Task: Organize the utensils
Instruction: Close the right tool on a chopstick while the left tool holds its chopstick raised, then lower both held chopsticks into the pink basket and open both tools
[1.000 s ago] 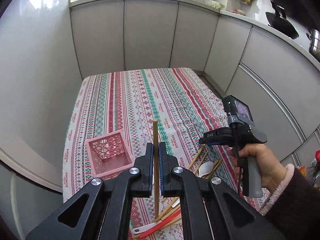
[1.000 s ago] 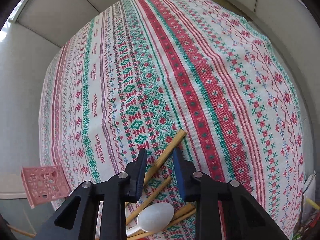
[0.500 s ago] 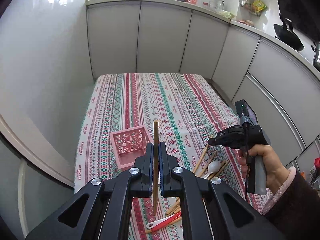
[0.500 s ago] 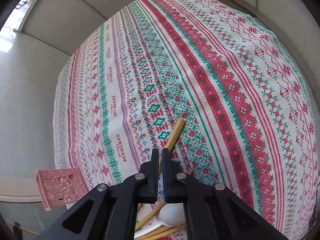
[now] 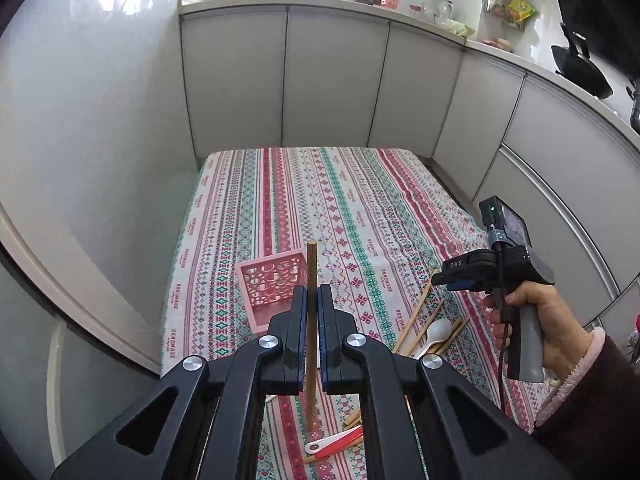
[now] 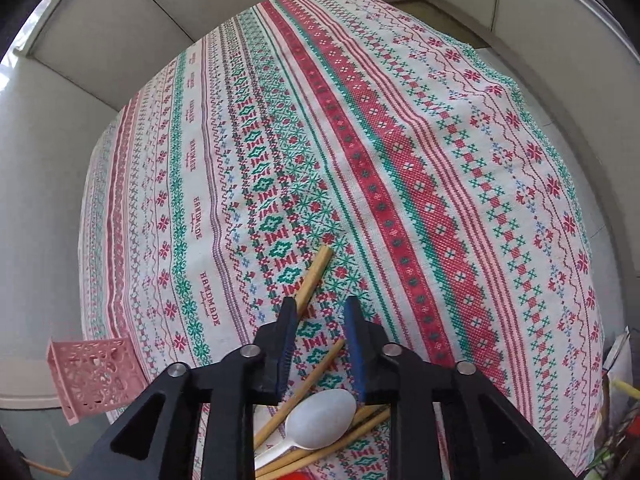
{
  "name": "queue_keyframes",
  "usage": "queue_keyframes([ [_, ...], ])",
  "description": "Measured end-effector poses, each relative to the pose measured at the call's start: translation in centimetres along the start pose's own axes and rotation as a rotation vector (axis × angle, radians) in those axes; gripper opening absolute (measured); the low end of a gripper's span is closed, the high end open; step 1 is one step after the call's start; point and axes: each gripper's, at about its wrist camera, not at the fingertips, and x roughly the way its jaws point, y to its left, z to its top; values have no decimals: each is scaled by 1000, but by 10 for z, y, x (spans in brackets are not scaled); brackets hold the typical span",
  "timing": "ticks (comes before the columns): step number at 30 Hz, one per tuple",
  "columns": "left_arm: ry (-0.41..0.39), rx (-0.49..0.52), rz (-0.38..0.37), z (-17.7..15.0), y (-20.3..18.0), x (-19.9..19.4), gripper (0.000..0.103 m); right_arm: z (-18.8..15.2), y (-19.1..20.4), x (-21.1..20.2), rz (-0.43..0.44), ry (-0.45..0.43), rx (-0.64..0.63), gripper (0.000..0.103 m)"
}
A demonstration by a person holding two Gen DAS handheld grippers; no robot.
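Observation:
My left gripper [image 5: 313, 300] is shut on a wooden chopstick [image 5: 311, 272] that stands upright between its pads. Just beyond it, slightly left, a pink lattice basket [image 5: 270, 280] sits on the striped tablecloth. The basket [image 6: 94, 376] also shows at the lower left of the right wrist view. My right gripper [image 6: 320, 320] hangs over the utensil pile with its jaws opening and nothing pressed between them. Under the gap lie loose chopsticks [image 6: 314, 280] and a white spoon [image 6: 322, 416]. In the left wrist view, a hand [image 5: 532, 312] holds the right gripper [image 5: 450, 278] over that pile.
A red-and-white spoon [image 5: 334, 440] and more chopsticks [image 5: 416, 312] lie near the table's front. The tablecloth [image 5: 320, 200] stretches bare toward the far edge. Grey cabinet doors [image 5: 332, 80] ring the table at the back and right, and a wall [image 5: 80, 140] stands on the left.
The right jaws closed fully over the chopsticks, then parted again holding nothing. My left gripper, with its chopstick, swung toward the pink basket, which now sits just beyond its tips.

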Motion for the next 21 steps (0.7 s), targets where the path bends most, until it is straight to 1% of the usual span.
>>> queue_keyframes([
  [1, -4, 2, 7, 1, 1, -1, 5, 0, 5, 2, -11, -12, -10, 62],
  [2, -8, 3, 13, 1, 2, -1, 5, 0, 11, 5, -31, -17, -24, 63],
  [3, -10, 1, 19, 1, 4, -1, 5, -1, 15, 10, -45, -10, -32, 60],
  [4, -9, -1, 22, 1, 6, -1, 5, -3, 19, 16, -56, 7, -33, 55],
  [5, -9, -6, 25, 1, 9, -1, 5, -4, 24, 15, -97, -35, -57, 51],
  [6, -10, -11, 29, 1, 11, -1, 5, -6, 30, 17, -143, -46, -83, 40],
  [7, -9, -16, 31, 1, 13, -1, 5, -9, 36, 19, -180, -66, -105, 36],
  [8, -9, -21, 31, 1, 14, -1, 5, -11, 40, 19, -205, -85, -123, 30],
  [9, -9, -25, 31, 1, 16, 0, 5, -11, 42, 19, -200, -99, -125, 17],
  [10, -11, -28, 33, 1, 17, 0, 5, -12, 41, 18, -193, -105, -113, 17],
  [11, -12, -30, 36, 1, 18, 0, 5, -12, 39, 17, -174, -111, -102, 16],
  [16, -30, -31, 50, 1, 20, -4, 5, -11, 20, 6, 14, -104, -17, 12],
  [19, -50, -40, 48, 3, 23, -10, 5, -16, 22, -16, 96, -131, -16, 11],
  [21, -69, -51, 44, 5, 25, -18, 5, -22, 25, -40, 152, -162, -37, 10],
])
